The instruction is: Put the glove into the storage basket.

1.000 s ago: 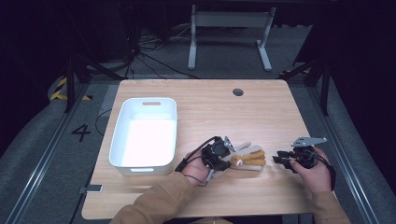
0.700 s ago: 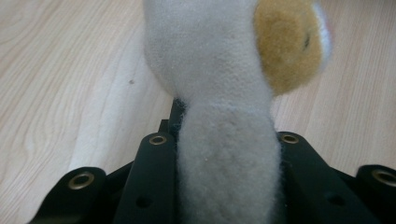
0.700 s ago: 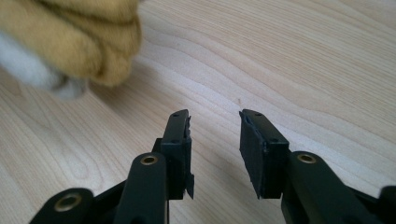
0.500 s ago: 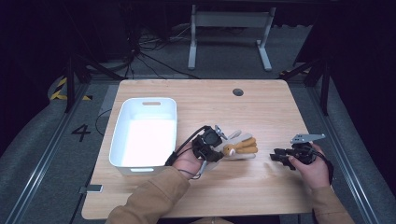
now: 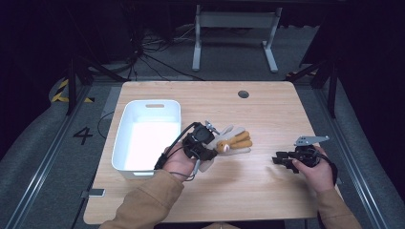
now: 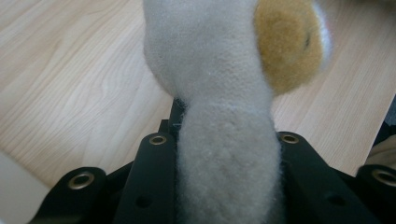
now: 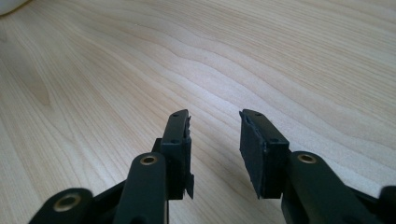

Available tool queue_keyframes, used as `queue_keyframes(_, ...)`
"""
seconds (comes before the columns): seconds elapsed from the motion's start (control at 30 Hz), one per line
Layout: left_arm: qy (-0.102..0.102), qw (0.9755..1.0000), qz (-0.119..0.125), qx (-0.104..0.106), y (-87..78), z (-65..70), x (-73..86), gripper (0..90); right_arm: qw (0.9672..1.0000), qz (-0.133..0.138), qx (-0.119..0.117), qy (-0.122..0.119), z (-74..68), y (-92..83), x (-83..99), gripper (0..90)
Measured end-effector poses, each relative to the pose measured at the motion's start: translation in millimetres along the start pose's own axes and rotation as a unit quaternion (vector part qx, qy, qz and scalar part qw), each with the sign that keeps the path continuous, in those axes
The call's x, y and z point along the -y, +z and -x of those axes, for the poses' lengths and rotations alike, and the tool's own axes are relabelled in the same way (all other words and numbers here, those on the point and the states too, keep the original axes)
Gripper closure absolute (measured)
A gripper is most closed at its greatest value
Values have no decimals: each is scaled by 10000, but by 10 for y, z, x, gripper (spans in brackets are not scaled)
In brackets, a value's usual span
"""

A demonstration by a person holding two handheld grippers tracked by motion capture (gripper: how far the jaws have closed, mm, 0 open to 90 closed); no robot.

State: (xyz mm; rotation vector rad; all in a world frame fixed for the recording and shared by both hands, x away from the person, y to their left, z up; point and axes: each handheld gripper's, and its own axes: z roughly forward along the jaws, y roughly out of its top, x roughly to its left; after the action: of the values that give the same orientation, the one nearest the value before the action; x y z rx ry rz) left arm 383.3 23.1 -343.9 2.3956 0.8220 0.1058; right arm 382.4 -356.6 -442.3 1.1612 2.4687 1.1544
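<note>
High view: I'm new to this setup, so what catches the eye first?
The cream and tan plush toy at mid-table, clamped in the left hand-held gripper. Left of it stands a white bin. The right hand-held gripper hovers open near the right edge.

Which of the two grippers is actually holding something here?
The left gripper: its jaws are clamped on the cream-and-tan plush toy, beside the white bin. The right gripper has open jaws over bare table.

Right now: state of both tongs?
Left tongs: shut on the plush toy.
Right tongs: open, nothing between them, over the table.
</note>
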Motion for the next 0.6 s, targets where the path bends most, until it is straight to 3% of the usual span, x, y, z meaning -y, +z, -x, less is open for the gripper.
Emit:
queue_keyframes(0.37, -321, 9988, 151, -345, -407, -192, 104, 721, 9999, -101, -26, -75, -110, 51, 1, 633)
queue_keyframes(0.6, -596, 9964, 291, -523, -626, -355, 157, 720, 10000, -67, -57, -43, -63, 59, 0, 629)
